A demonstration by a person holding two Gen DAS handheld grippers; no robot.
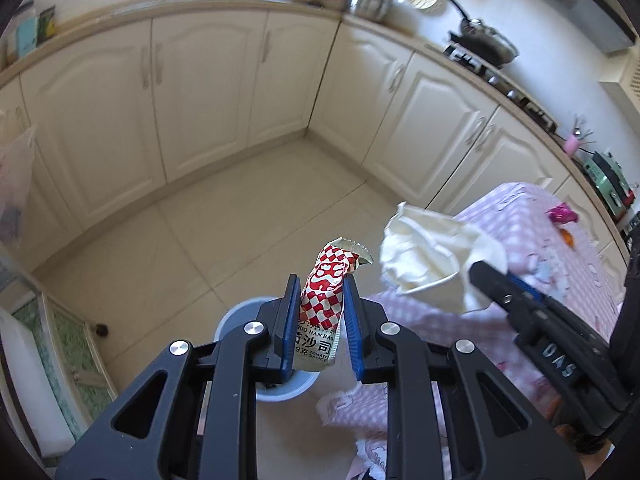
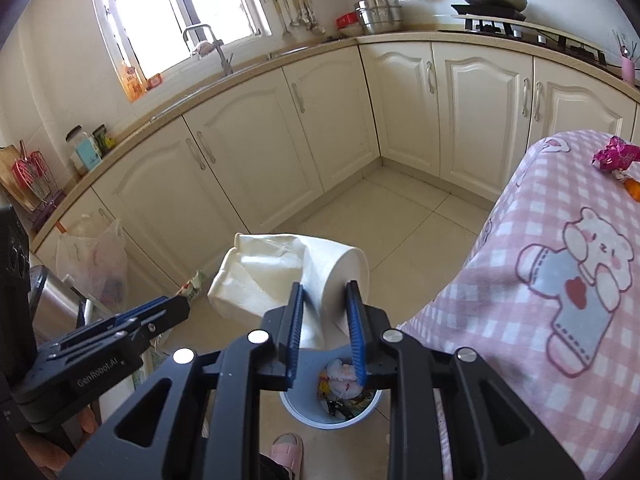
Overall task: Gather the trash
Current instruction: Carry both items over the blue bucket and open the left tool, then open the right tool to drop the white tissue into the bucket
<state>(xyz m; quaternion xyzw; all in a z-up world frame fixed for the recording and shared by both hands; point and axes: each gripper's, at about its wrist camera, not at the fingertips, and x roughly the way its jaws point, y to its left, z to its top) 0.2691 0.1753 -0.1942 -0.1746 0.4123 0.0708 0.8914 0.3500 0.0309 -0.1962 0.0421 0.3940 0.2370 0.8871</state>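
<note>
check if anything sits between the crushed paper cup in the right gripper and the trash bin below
Nothing visible does. The crushed paper cup is clamped in the right gripper, and the blue trash bin stands open-topped on the floor right beneath the fingers. Only trash already lies inside; the pink checked tablecloth hangs off to the side.

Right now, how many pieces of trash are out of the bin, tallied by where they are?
Held in left gripper: 1, sauce packet
Held in right gripper: 1, crushed paper cup
On the tablecloth: 2, pink wrapper, orange scrap
Total: 4
</note>
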